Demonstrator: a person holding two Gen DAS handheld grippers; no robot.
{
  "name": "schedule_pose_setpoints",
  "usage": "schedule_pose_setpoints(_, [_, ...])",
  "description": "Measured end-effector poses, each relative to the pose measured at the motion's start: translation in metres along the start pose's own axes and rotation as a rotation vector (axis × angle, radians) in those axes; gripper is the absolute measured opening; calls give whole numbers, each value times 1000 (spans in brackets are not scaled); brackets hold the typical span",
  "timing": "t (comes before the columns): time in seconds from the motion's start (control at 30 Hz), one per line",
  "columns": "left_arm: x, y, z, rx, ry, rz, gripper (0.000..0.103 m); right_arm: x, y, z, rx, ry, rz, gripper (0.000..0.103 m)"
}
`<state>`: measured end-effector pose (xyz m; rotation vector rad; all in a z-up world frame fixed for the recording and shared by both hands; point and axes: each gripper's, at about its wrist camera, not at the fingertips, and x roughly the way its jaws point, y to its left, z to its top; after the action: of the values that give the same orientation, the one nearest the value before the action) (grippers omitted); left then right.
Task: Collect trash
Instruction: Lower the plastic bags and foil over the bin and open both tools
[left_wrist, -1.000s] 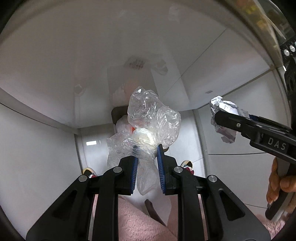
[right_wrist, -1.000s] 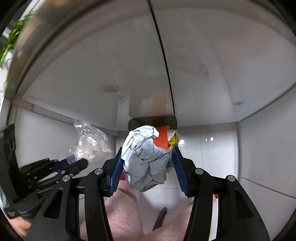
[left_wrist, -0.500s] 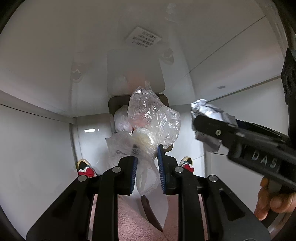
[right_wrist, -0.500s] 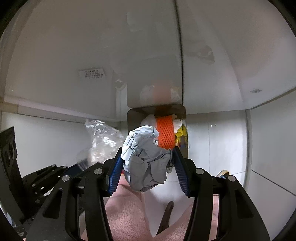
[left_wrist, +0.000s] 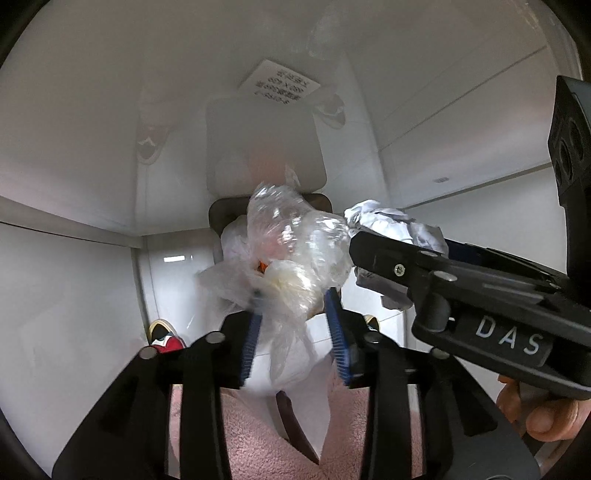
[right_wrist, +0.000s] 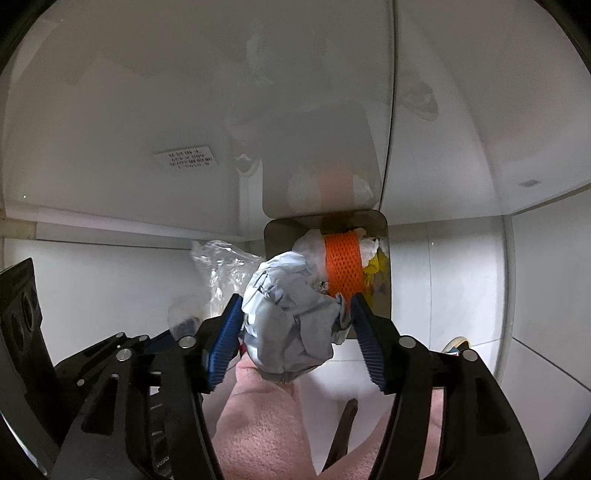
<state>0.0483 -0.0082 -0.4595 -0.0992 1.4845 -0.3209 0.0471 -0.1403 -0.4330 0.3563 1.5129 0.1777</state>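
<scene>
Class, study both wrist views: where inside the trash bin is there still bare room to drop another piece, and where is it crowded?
Little is free. The trash bin shows bare wall only along its left rim, beside the white wad. The middle and right are packed: orange mesh, yellow scrap. Above it crowd the crumpled paper in the right gripper and the plastic bag between the left gripper's fingers.

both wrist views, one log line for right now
left hand-held gripper: open, plastic bag between | right hand-held gripper: crumpled paper | bin: ahead

The plastic bag (left_wrist: 291, 254) sits left of the paper wad (right_wrist: 291, 325), both seemingly before the bin (right_wrist: 380, 229).
</scene>
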Motion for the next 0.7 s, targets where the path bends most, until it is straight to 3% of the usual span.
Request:
schedule_pose_setpoints(0.23, [-5, 6, 4, -17, -9, 16, 58, -6, 3, 6, -2, -22, -6, 76])
schedule_pose_setpoints(0.33, [-9, 7, 6, -19, -12, 29, 71, -13, 2, 8, -2, -41, -18, 84])
schedule_pose_setpoints(0.4, [-16, 8, 6, -10, -21, 42, 84, -21, 0, 9, -5, -46, -21, 97])
schedule_pose_setpoints(0.5, [-32, 8, 6, 16, -50, 65, 94, -38, -4, 9, -16, -67, -23, 100])
schedule_pose_setpoints(0.7, [-85, 6, 3, 61, -133, 82, 95, -84, -6, 1, -103, -131, -49, 100])
